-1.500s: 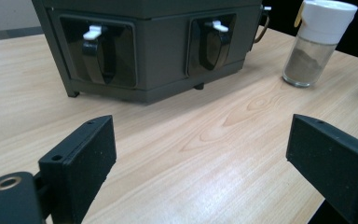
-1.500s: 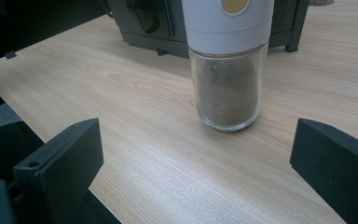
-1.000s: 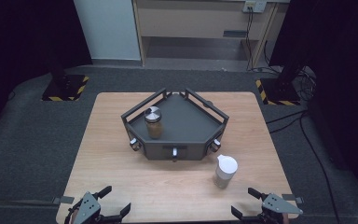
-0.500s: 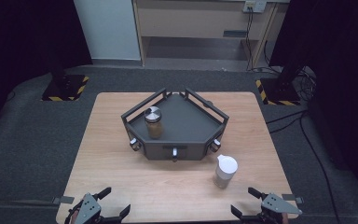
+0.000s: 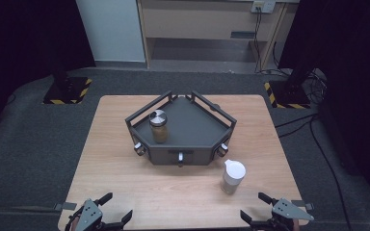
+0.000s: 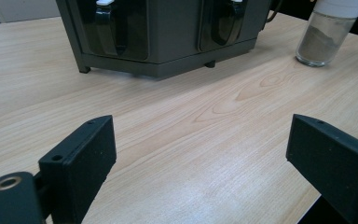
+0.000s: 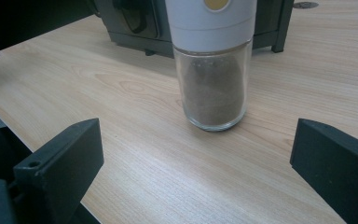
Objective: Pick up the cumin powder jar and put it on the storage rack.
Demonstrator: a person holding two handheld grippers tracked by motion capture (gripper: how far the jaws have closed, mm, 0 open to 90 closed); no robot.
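Writing: no brand, label or lettering can be read on any item.
Left gripper (image 5: 110, 215): at the near left edge of the table, black jaws wide apart with nothing between them; the left gripper view shows blocky matte pads (image 6: 81, 161) with small screw holes.
Right gripper (image 5: 260, 212): at the near right edge, jaws likewise spread and empty, a grey three-cornered plate on top.
White-capped spice jar (image 5: 232, 176): stands upright on the table just ahead of the right gripper, in front of the rack's right corner and apart from it; clear glass cylinder holding grey-brown powder, smooth white plastic cap with a small gold-coloured disc on its side (image 7: 213, 65).
Rack (image 5: 197, 130): dark grey metal, angular tray shape with low rail sides, metallic knobs along the front faces.
Silver-lidded jar (image 5: 158, 126): upright inside the rack at its left, glass with brown contents, shiny round lid.
Table (image 5: 120, 173): light wood-grain laminate, smooth.
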